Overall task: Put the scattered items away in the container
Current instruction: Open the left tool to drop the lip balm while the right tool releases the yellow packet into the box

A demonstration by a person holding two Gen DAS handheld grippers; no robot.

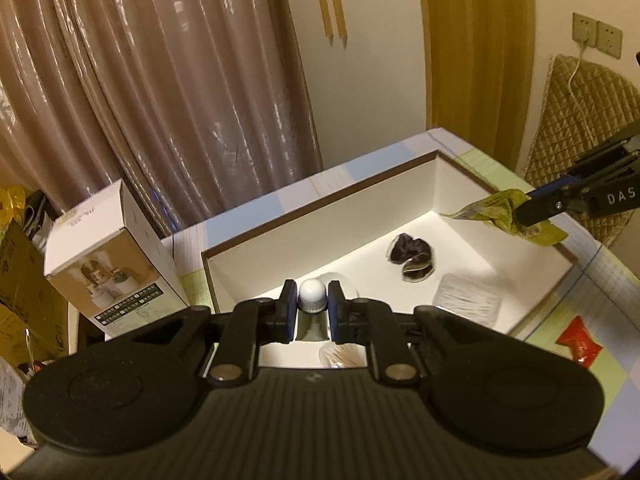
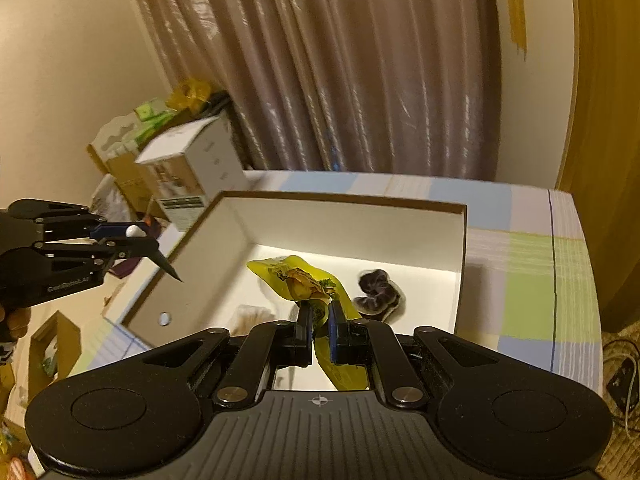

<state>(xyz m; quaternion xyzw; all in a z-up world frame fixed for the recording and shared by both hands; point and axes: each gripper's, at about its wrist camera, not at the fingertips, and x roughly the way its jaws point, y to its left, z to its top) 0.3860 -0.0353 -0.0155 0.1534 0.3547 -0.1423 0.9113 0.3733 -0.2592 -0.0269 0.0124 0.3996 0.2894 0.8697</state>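
Left gripper (image 1: 312, 307): jaws closed on a small bottle with a white ribbed cap (image 1: 313, 295), held above the near-left corner of the container (image 1: 320, 216). Container: shallow white box with brown rim, on the checked worktop (image 1: 592, 280). Inside lie a dark crumpled packet (image 1: 412, 254) and a whitish textured pad (image 1: 468, 298). A red packet (image 1: 580, 342) rests on the worktop outside. Right gripper (image 2: 320, 320): jaws clamped on a yellow-green crinkled sachet (image 2: 296, 276), hanging over the box interior.
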